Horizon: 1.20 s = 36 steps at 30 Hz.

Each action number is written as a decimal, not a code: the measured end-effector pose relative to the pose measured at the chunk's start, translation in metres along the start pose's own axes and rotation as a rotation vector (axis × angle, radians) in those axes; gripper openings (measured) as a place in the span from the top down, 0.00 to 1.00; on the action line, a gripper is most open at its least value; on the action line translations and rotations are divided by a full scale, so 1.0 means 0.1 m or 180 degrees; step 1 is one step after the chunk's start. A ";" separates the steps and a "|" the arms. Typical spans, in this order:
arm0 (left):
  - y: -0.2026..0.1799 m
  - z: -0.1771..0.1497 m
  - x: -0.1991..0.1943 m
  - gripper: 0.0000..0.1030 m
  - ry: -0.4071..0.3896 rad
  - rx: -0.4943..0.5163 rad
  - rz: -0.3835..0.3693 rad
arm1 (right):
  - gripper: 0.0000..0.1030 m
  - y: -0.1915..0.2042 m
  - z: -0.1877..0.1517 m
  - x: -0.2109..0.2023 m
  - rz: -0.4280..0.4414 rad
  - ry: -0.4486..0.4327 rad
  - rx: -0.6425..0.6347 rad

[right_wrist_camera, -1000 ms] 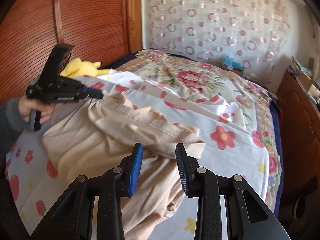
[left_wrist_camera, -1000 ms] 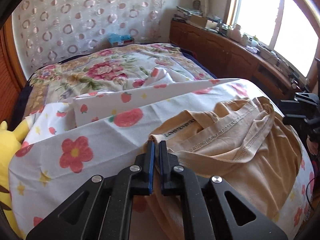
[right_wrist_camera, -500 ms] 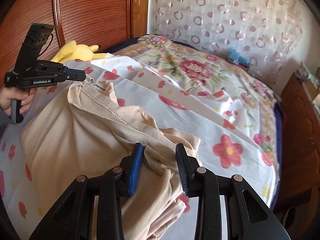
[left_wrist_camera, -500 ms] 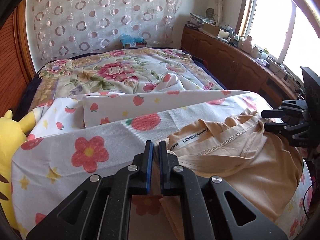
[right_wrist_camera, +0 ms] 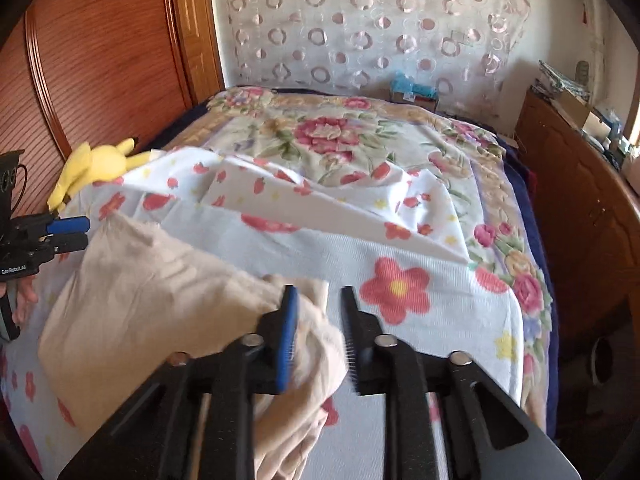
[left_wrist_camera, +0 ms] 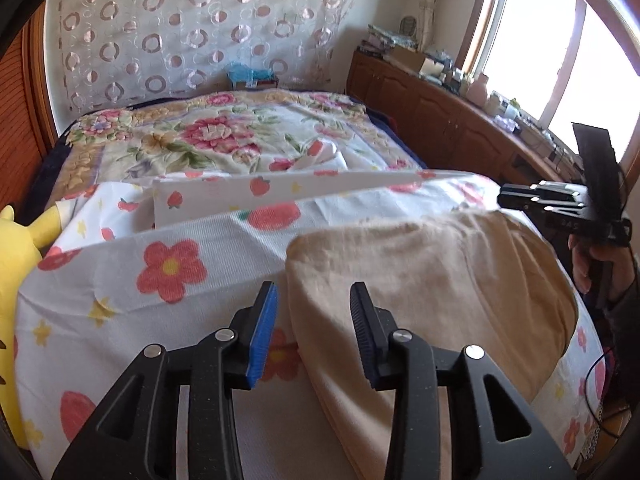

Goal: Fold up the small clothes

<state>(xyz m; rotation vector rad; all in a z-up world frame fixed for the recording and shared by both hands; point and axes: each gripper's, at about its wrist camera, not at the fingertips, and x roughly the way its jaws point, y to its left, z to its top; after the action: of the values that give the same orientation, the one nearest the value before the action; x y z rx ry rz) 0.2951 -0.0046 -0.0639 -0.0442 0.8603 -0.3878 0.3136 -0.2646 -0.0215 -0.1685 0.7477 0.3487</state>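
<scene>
My left gripper [left_wrist_camera: 314, 314] and right gripper [right_wrist_camera: 318, 316] are both open and hold nothing, with the tan shirt [left_wrist_camera: 432, 276] lying long between them on the bed's near edge.

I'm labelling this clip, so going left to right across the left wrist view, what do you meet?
Yellow plush toy → red flower print on the bedsheet → beige garment → right gripper held at the far right edge.

Beige garment [right_wrist_camera: 152, 300] near edge blurred, its lower part cut off; yellow plush toy [left_wrist_camera: 16, 248] cropped at left
</scene>
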 end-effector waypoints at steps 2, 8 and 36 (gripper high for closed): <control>-0.01 -0.04 0.07 0.63 0.0088 -0.0001 -0.0001 | 0.56 0.04 -0.06 -0.06 0.0045 0.0001 -0.0019; -0.01 -0.10 0.18 0.63 0.0206 -0.0043 -0.0012 | 0.47 -0.03 -0.23 -0.18 0.0206 0.0132 0.0219; -0.22 -0.07 0.17 0.92 0.0208 0.0023 -0.0434 | 0.85 -0.02 -0.28 -0.12 0.0666 0.0201 0.0202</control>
<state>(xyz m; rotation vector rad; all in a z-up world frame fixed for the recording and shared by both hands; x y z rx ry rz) 0.2929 -0.0299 -0.0763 -0.0842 0.9231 -0.5226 0.2885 -0.2771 -0.0337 -0.0410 0.8402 0.5197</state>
